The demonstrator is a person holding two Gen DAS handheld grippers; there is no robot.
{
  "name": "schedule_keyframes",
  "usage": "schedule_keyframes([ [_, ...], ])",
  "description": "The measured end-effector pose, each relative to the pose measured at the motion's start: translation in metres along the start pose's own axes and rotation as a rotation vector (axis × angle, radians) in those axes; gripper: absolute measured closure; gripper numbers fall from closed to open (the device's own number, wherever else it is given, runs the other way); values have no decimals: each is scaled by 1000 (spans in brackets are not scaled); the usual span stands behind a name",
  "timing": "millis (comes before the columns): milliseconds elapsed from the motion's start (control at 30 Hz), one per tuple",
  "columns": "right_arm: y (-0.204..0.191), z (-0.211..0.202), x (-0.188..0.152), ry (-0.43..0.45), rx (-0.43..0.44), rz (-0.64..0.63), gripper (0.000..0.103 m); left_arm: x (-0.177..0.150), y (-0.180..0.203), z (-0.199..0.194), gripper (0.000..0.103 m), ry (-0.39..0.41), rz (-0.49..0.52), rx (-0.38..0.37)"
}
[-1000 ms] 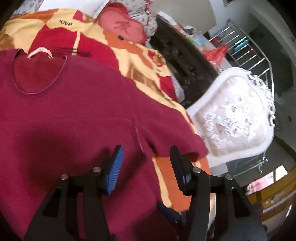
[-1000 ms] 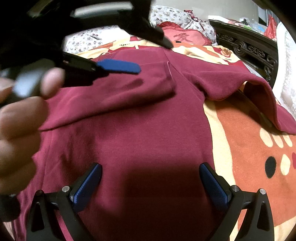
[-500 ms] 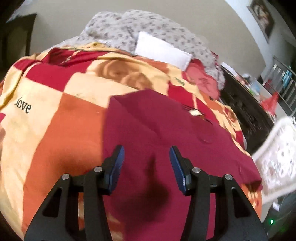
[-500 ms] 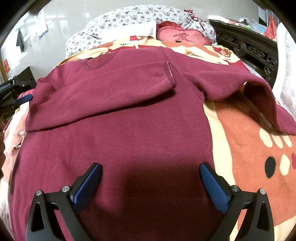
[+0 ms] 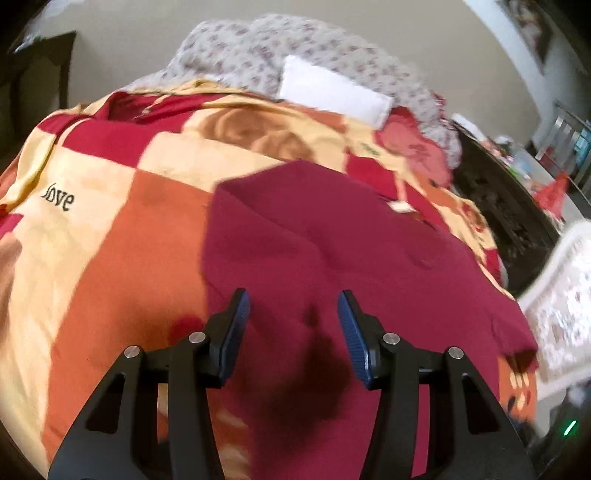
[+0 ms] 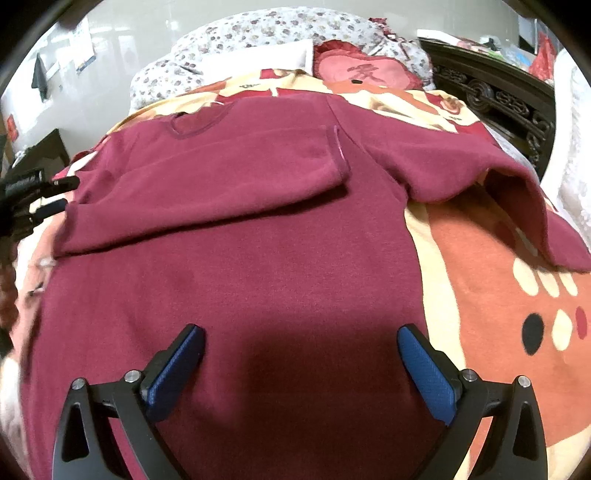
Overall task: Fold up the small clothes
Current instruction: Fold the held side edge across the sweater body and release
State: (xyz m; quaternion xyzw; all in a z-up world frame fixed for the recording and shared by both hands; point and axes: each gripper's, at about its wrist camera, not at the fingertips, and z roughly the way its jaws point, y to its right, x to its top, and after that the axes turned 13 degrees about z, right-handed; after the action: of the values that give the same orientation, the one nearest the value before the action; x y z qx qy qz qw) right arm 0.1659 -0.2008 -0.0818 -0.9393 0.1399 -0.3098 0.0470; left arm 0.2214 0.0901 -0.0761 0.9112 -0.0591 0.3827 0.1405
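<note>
So I'm hovering both tongs over the maroon sweater (image 6: pixel 266 258) that's lying spread out on the bed blanket (image 6: pixel 498 288), the orange, red and cream checked one. My right gripper (image 6: pixel 301 354) is hanging with its jaws spread wide and nothing between the blue pads (image 6: pixel 424 369), just sitting above the lower body of the sweater, near its hem end. One sleeve (image 6: pixel 207 184) is lying folded across the chest, its cuff ending just short of the far side seam; the other sleeve (image 6: pixel 498 184) is trailing off toward the blanket's right edge, bunching up and draping over a bare orange patch. My left gripper (image 5: pixel 293 332) is also gaping, about half as wide as the right, gripping nothing, and it's floating over the sweater's left side edge (image 5: pixel 210 258), which is running straight up the frame. Left of that edge there's loads of bare blanket (image 5: pixel 110 240) going all the way to the bed's side, including a cream square with "love" on it. At the head end, a white pillow (image 5: pixel 328 92), a red heart cushion (image 6: pixel 362 70) and a flowery grey quilt (image 6: pixel 258 33) are piling up past the neckline. A dark carved bed frame (image 6: pixel 498 96) is boxing in the right side. The left view is a bit blurry.
</note>
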Motion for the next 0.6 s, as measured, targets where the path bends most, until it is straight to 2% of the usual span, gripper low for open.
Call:
schedule_keyframes([
  [100,-14,-29,29,135,43,-45,8,-15,12,6,54,-14,35,1],
  [167,-30,-29,49,173,57,-115,8,-27,14,14,54,-41,7,-10],
  [233,-46,-9,64,105,92,-182,9,-36,14,16,53,-19,2,-11],
  [267,-51,2,67,94,121,-213,19,-39,16,14,53,-8,7,-9],
  [333,-52,21,67,52,123,-238,23,-39,16,14,53,-6,6,-5],
  [367,-49,42,67,-20,86,-234,23,-40,17,14,53,-8,6,-3],
  [400,-38,69,65,-109,10,-199,23,-40,17,16,53,-12,7,-4],
  [433,-33,73,66,-104,39,-173,23,-40,17,17,53,-14,10,0],
  [467,-29,68,67,-58,79,-144,22,-40,18,17,53,-16,15,7],
  [533,-33,67,71,-90,56,-140,22,-43,19,16,53,-17,24,20],
  [600,-39,57,80,-52,39,-142,22,-41,21,19,53,-20,29,31],
])
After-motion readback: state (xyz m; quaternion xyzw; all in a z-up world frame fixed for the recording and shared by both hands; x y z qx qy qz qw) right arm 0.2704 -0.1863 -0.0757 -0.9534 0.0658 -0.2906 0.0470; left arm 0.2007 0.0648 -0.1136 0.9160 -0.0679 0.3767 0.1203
